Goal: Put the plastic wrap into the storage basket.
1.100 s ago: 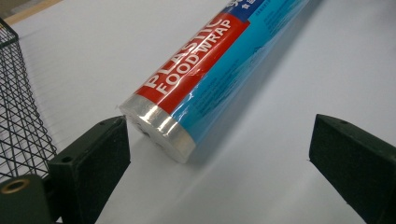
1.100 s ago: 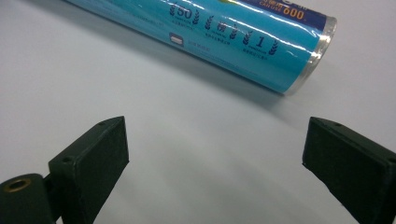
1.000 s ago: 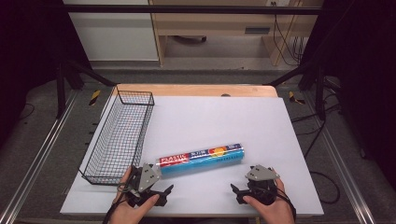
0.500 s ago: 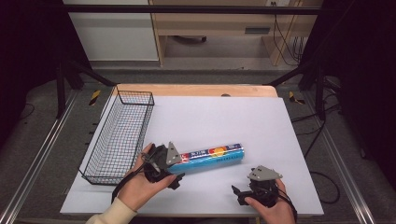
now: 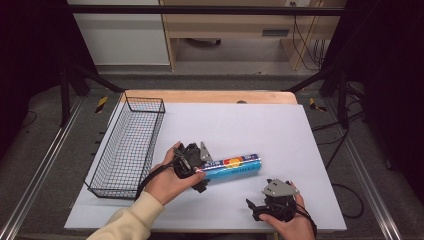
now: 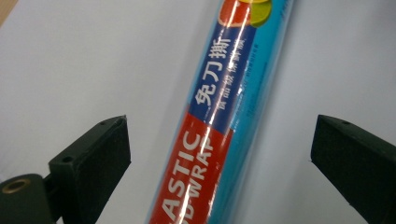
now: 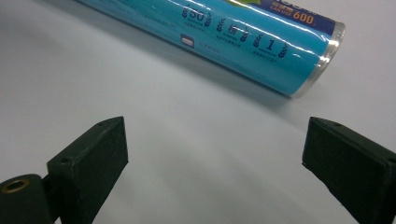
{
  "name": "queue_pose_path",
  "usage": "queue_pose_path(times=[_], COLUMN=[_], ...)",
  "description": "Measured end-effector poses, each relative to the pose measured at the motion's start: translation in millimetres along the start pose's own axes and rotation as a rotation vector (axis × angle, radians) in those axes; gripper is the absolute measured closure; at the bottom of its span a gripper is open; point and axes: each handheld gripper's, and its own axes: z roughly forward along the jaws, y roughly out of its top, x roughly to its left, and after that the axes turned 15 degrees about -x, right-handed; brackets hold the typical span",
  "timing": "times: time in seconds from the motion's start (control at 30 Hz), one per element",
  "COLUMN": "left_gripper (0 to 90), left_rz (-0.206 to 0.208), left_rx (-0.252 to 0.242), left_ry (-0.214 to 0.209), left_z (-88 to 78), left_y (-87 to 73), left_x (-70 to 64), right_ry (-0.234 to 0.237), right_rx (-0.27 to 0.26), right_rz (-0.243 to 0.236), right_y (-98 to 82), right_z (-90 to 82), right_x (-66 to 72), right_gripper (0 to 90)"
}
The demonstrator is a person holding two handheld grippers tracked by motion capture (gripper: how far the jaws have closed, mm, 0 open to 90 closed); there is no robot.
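High view, left hand [image 5: 167, 180] reaching wrap roll [image 5: 232, 167], fingers [image 6: 91, 158] apart

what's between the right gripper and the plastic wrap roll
Nothing: in the right gripper view, bare white table runs from the open right gripper to the plastic wrap roll. The high view shows the same gap.

Glossy plastic-wrapped roll [image 6: 219, 121], matt table [image 5: 260, 125]
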Motion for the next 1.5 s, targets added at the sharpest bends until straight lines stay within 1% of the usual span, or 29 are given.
queue_pose_path(times=[0.03, 0.17, 0.23, 0.3, 0.33, 0.37, 0.43, 0.5, 0.53, 0.6, 0.67, 0.73, 0.77, 0.83, 0.87, 0.93, 0.97, 1.07, 1.1, 1.13, 1.17, 1.23, 1.3, 1.4, 1.5], left_gripper=[5.6, 5.5, 5.7, 5.6, 5.5, 5.5, 5.5, 5.6, 5.8, 5.6, 6.0, 6.0, 6.1, 7.1, 7.4, 8.6, 8.8, 9.8, 9.8, 11.1, 11.2, 11.8, 12.3, 12.3, 12.8], left_rz=[0.000, 0.000, 0.018, 0.021, 0.012, 0.010, 0.013, 0.017, 0.023, 0.026, 0.039, 0.037, 0.049, 0.062, 0.062, 0.067, 0.074, 0.071, 0.076, 0.068, 0.068, 0.078, 0.079, 0.080, 0.078], left_rx=[0.000, -0.028, -0.021, -0.034, -0.046, -0.049, -0.044, -0.042, -0.036, -0.030, -0.007, 0.012, 0.033, 0.050, 0.061, 0.068, 0.080, 0.080, 0.079, 0.084, 0.084, 0.087, 0.097, 0.096, 0.096], left_ry=[0.000, -0.048, -0.069, -0.081, -0.102, -0.107, -0.132, -0.136, -0.150, -0.156, -0.160, -0.173, -0.181, -0.183, -0.197, -0.202, -0.207, -0.211, -0.211, -0.224, -0.224, -0.230, -0.233, -0.235, -0.228], left_z=[0.0, 8.1, 12.4, 17.3, 21.9, 23.5, 27.9, 29.4, 31.8, 33.1, 36.4, 40.5, 45.0, 49.2, 52.2, 53.8, 58.0, 60.3, 61.0, 62.8, 62.8, 64.8, 67.8, 69.1, 71.5], left_y=[0.0, 2.0, 2.6, 3.0, 3.0, 2.8, 2.3, 2.2, 2.4, 2.6, 3.5, 3.2, 2.1, 0.2, -1.4, -2.4, -4.6, -5.2, -5.1, -5.3, -5.3, -5.1, -5.3, -5.0, -5.7], left_x=[0.0, 5.3, 6.4, 8.4, 10.9, 11.5, 13.0, 13.1, 12.8, 12.6, 12.6, 13.4, 13.8, 13.9, 14.2, 14.1, 14.7, 15.6, 16.5, 16.1, 16.1, 15.4, 13.0, 12.1, 11.3], right_ry=[0.000, 0.007, 0.007, 0.008, 0.010, 0.012, 0.013, 0.014, 0.015, 0.017, 0.017, 0.021, 0.021, 0.024, 0.023, 0.025, 0.027, 0.028, 0.029, 0.032, 0.033, 0.034, 0.035, 0.037, 0.038], right_rx=[0.000, 0.000, 0.000, -0.002, -0.003, -0.004, -0.004, -0.005, -0.008, -0.007, -0.005, -0.003, -0.003, -0.003, -0.003, -0.003, 0.000, 0.002, 0.003, 0.003, 0.003, 0.005, 0.005, 0.006, 0.009], right_rz=[0.000, -0.002, -0.004, 0.000, 0.000, 0.001, 0.003, 0.003, 0.004, 0.004, 0.001, -0.001, 0.000, 0.000, 0.002, 0.002, 0.000, 0.003, 0.003, 0.002, 0.002, 0.002, 0.000, -0.002, -0.002], right_y=[0.0, 0.1, 0.3, 0.5, 0.5, 0.7, 0.7, 0.8, 1.0, 1.0, 1.0, 1.1, 1.1, 1.1, 1.1, 1.1, 0.9, 1.0, 1.0, 0.8, 0.8, 0.7, 0.6, 0.4, 0.2], right_z=[0.0, 0.9, 0.8, 0.9, 0.9, 0.8, 0.8, 0.8, 0.8, 1.0, 1.4, 1.6, 1.6, 1.3, 1.3, 1.4, 2.0, 2.3, 2.4, 2.6, 2.7, 2.9, 3.0, 3.1, 3.4], right_x=[0.0, 1.1, 0.7, 0.9, 0.9, 1.0, 1.1, 1.2, 1.0, 0.9, 0.6, 0.9, 1.4, 1.5, 1.5, 1.4, 1.3, 1.8, 2.0, 2.2, 2.2, 2.4, 2.3, 2.3, 2.6], right_gripper=[7.2, 7.4, 7.4, 7.4, 7.5, 7.5, 7.5, 7.6, 7.7, 7.7, 7.8, 7.9, 7.9, 8.0, 8.1, 8.1, 8.2, 8.3, 8.3, 8.3, 8.4, 8.4, 8.4, 8.5, 8.6])
